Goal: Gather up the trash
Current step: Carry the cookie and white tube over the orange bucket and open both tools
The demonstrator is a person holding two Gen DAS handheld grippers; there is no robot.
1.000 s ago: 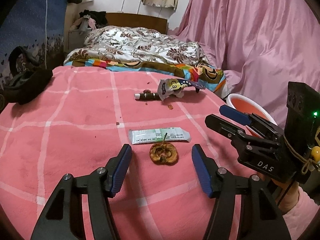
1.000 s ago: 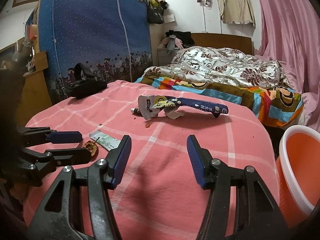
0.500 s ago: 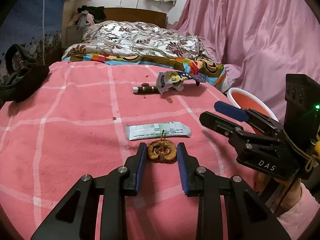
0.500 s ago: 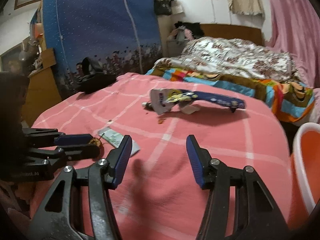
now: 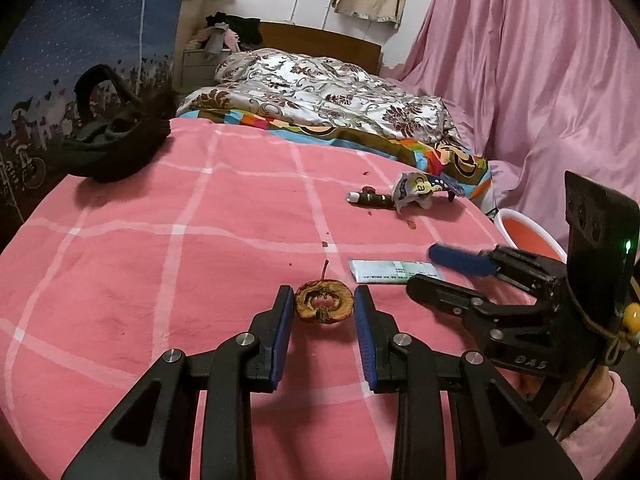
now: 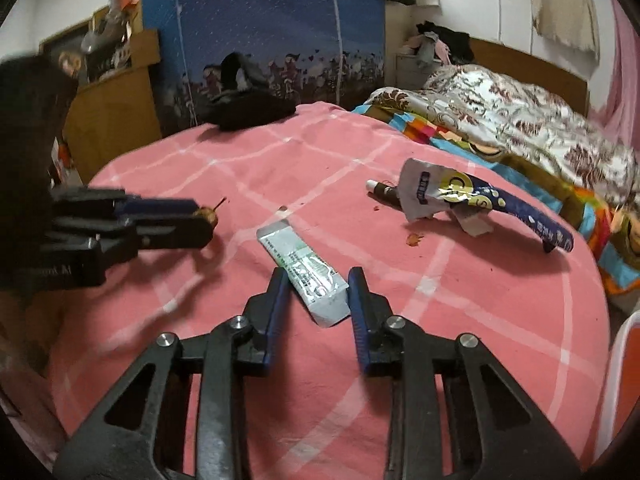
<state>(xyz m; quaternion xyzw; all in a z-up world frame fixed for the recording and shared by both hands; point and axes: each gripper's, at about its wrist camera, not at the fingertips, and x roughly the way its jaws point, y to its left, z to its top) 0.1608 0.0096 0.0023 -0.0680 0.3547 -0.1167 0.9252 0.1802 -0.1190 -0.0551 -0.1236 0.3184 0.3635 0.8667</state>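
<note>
Left tongs point(image 5: 323, 307) angled down, pinching dried apple slice point(image 5: 324, 306) on pink checked worktop point(image 5: 200, 248). Right tongs point(image 6: 318, 292), body marked "DAS", angled down, closing around green-white sachet point(image 6: 304, 270), not yet pressing. Torn wrapper point(image 6: 460, 196) reads "ca".

Bedroom beyond the jaws

A pink checked cloth point(image 5: 168, 240) spread under and ahead of the jaws. Far ahead lay a floral quilt point(image 5: 320, 92) over a bright striped sheet point(image 5: 360, 136). Up and left of the jaws sat a black bag point(image 5: 112, 140) before a blue screen point(image 6: 260, 20); pink drapes point(image 5: 540, 80) hung to the right.
</note>
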